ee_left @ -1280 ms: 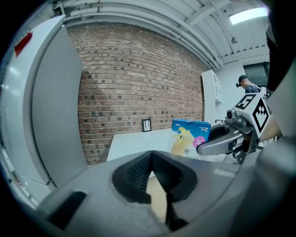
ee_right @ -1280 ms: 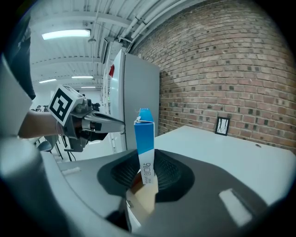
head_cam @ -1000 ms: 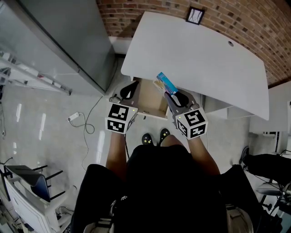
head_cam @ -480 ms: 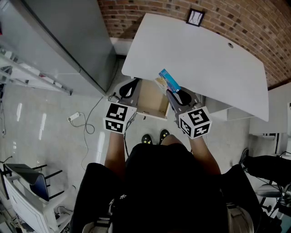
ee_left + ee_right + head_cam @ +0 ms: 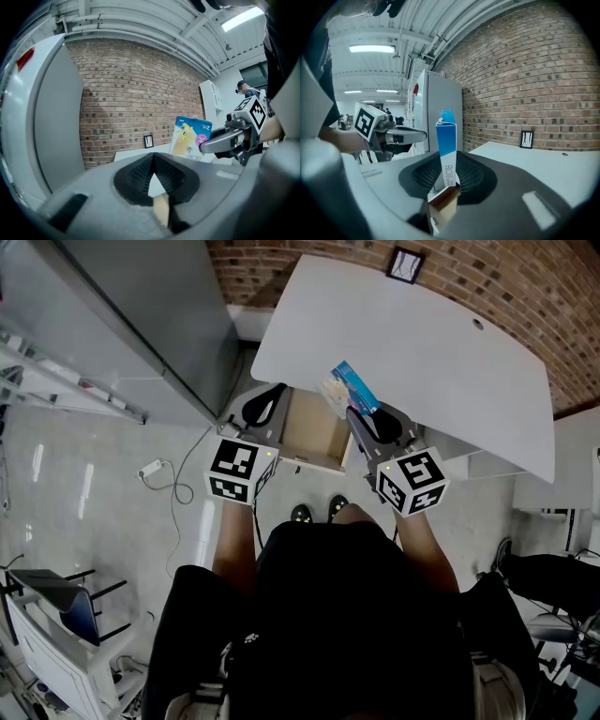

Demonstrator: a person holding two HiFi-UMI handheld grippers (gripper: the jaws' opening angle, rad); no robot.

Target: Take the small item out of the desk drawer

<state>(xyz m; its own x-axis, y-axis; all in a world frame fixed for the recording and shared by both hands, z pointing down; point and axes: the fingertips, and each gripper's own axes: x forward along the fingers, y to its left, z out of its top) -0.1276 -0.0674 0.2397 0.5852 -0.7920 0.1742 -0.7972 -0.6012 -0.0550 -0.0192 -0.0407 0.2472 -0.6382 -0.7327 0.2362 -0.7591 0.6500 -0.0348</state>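
A small blue and white box stands upright between the pads of my right gripper, which is shut on its lower end. In the right gripper view the box rises narrow-side on from the jaws. It hangs above the open wooden drawer at the front edge of the white desk. My left gripper is shut and empty, left of the drawer. The left gripper view shows its pads meeting, with the box and the right gripper off to the right.
A tall grey cabinet stands left of the desk, with a brick wall behind. A small framed picture sits at the desk's far edge. A cable and plug lie on the floor; a chair is lower left.
Both grippers have risen a little, and the box has come up with the right one, now level with the desk's front edge. The drawer stays open.
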